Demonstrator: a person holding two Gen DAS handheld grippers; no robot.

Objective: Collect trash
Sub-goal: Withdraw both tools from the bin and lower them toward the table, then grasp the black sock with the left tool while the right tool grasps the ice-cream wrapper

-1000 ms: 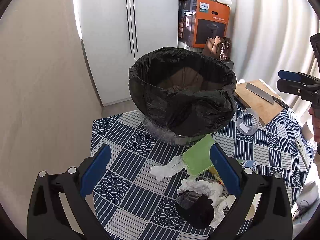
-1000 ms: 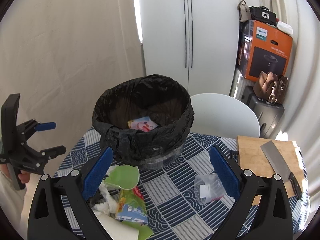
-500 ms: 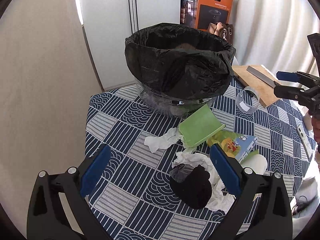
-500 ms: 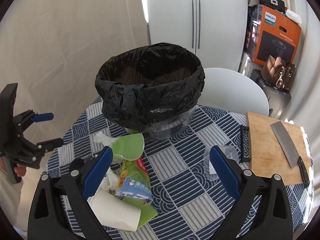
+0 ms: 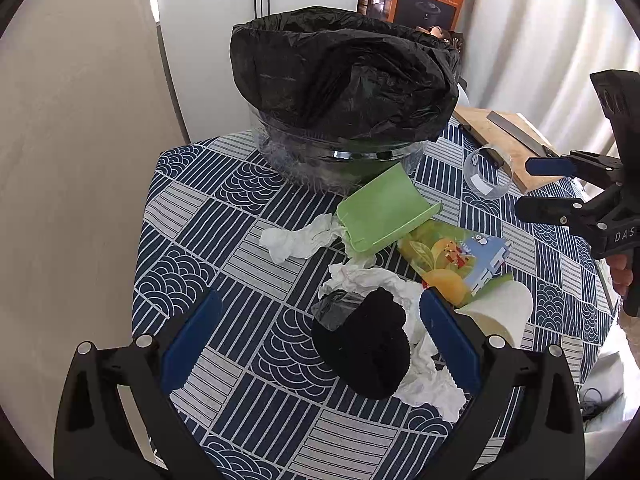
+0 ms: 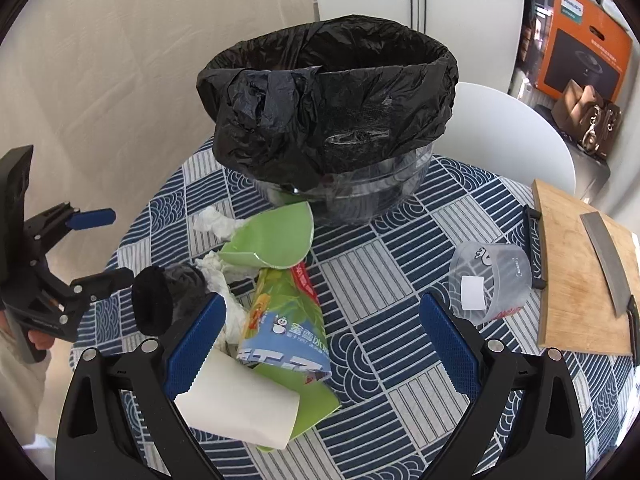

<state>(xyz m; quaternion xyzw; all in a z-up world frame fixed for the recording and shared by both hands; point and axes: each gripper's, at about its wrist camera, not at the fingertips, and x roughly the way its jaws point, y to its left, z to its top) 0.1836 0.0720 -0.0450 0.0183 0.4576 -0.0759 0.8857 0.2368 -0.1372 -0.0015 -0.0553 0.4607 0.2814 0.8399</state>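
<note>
We see the trash heap [image 5: 384,280] of tissues, green wrappers and a white cup lying on the table [image 5: 224,240] before the black-lined bin [image 5: 340,80], whose contents stay hidden. Left gripper [image 5: 320,340] and right gripper [image 6: 320,340] gape wide, empty.

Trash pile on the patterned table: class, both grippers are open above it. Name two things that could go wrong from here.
1. The black sock lies on crumpled tissue; the left gripper may grab both, or drop one.
2. The bin bag stands tall on the clear bin; trash lifted too low could hit its rim.
</note>
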